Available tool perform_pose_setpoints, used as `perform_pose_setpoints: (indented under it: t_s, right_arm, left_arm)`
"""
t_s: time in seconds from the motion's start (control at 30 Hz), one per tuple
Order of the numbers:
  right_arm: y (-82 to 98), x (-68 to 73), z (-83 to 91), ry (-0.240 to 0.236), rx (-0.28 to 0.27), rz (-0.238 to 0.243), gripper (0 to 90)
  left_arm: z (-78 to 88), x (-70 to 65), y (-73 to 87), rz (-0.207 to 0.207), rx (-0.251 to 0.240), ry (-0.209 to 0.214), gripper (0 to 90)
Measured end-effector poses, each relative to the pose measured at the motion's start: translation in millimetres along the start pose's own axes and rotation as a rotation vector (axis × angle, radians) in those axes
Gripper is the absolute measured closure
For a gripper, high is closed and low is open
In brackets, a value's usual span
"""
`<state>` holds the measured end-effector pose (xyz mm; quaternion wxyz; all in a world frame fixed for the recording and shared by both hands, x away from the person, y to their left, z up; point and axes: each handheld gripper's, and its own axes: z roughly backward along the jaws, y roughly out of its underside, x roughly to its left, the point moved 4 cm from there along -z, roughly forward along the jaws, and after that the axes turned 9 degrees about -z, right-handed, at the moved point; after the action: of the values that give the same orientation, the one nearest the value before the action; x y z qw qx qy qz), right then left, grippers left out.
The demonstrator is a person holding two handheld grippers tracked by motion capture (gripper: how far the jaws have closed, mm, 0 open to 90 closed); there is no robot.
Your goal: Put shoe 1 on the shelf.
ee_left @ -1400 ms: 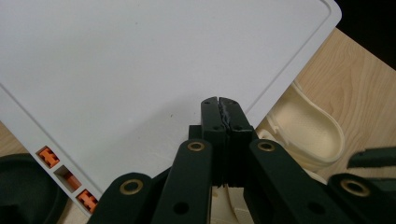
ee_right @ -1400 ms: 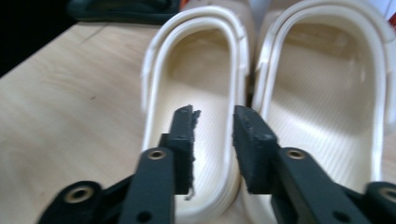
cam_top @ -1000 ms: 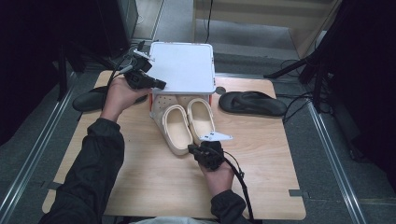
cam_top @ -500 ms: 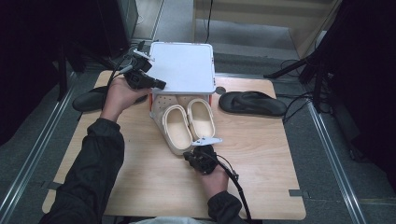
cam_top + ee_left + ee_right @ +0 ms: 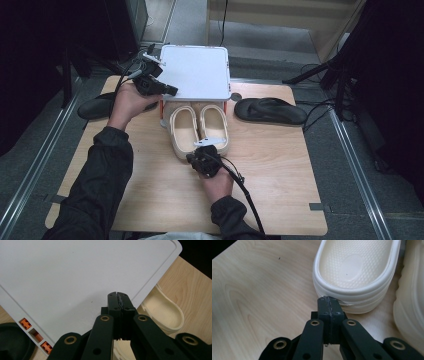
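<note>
Two cream slippers lie side by side mid-table, the left slipper (image 5: 182, 131) and the right slipper (image 5: 215, 125), toes under a white panel (image 5: 196, 70) on orange posts. My right gripper (image 5: 194, 156) is shut, its tips against the heel of the left slipper (image 5: 354, 267) in the right gripper view, where the gripper (image 5: 328, 300) holds nothing and the other slipper (image 5: 412, 302) lies beside it. My left gripper (image 5: 172, 91) is shut and empty at the panel's front left corner. In the left gripper view its tips (image 5: 117, 295) rest over the white panel (image 5: 75, 272), near its edge.
A black flip-flop (image 5: 270, 110) lies right of the slippers, another black flip-flop (image 5: 95, 107) at the table's left edge under my left forearm. Orange clips (image 5: 25, 323) line the panel's side. Bare wooden tabletop (image 5: 280, 170) spreads in front and to the right.
My right gripper has slid left across the table, from behind the right slipper to the heel of the left one. The left hand has stayed in place.
</note>
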<state>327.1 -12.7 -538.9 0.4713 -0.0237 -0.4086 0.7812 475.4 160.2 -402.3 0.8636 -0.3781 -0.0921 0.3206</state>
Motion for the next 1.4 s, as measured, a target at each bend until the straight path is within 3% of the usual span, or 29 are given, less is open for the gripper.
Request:
perform_pose_setpoints:
  t_s: [0.2,0.5,0.6,0.83,0.97,1.4]
  right_arm:
    - [-19.1,-1.9,-10.6,0.001,-0.023,-0.026,90.0]
    - [-39.9,-3.6,-30.8,0.034,-0.005,-0.056,90.0]
    - [-46.3,-2.4,-36.3,0.060,-0.011,-0.041,90.0]
    - [-58.9,-4.4,-49.8,0.088,-0.035,-0.057,90.0]
    - [-67.4,-7.2,-55.6,0.143,-0.031,-0.037,90.0]
    - [-80.7,-11.9,-68.0,0.165,-0.059,-0.061,90.0]
  left_arm:
    - [0.0,0.0,0.0,0.001,-0.001,-0.003,90.0]
    - [0.2,0.2,0.1,0.005,0.001,-0.005,90.0]
    - [0.2,0.1,0.1,0.005,0.001,-0.004,90.0]
    - [0.0,0.3,0.3,0.010,-0.003,-0.002,90.0]
    - [0.0,0.5,0.4,0.016,-0.007,-0.001,90.0]
    - [0.0,-0.5,0.2,0.011,-0.001,-0.005,90.0]
